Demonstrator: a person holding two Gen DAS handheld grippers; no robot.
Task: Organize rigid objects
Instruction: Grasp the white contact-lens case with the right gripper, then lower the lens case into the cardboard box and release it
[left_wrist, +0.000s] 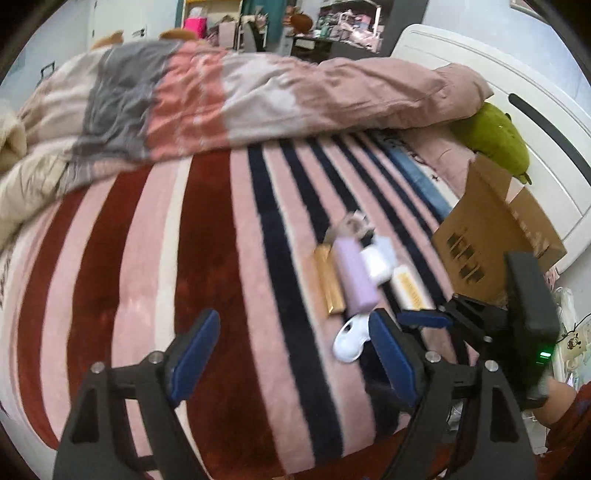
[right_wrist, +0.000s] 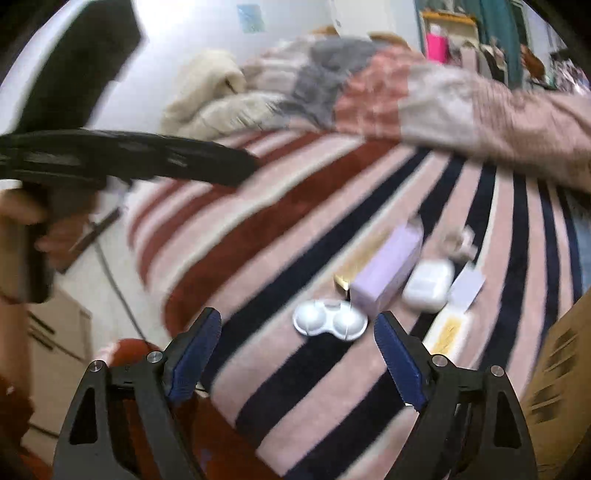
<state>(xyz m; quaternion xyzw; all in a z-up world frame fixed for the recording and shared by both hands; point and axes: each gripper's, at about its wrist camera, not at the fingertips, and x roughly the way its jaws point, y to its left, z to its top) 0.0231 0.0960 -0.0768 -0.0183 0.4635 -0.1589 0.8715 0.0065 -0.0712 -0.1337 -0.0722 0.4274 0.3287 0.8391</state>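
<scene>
Left wrist view: looks forward and down past its own fingers, close over the striped blanket (left_wrist: 207, 236).
Right wrist view: same downward tilt, equally close, beside the cardboard box (right_wrist: 561, 369).
Shared: the white double-dome case (left_wrist: 349, 338) (right_wrist: 330, 322), lilac box (left_wrist: 356, 275) (right_wrist: 388, 273), rumpled quilt (left_wrist: 258, 96) (right_wrist: 424, 96).

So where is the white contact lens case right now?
The white contact lens case lies on the striped blanket, nearest the camera among the small items, just before the lilac box, ahead of the right gripper, whose jaws are open.
</scene>
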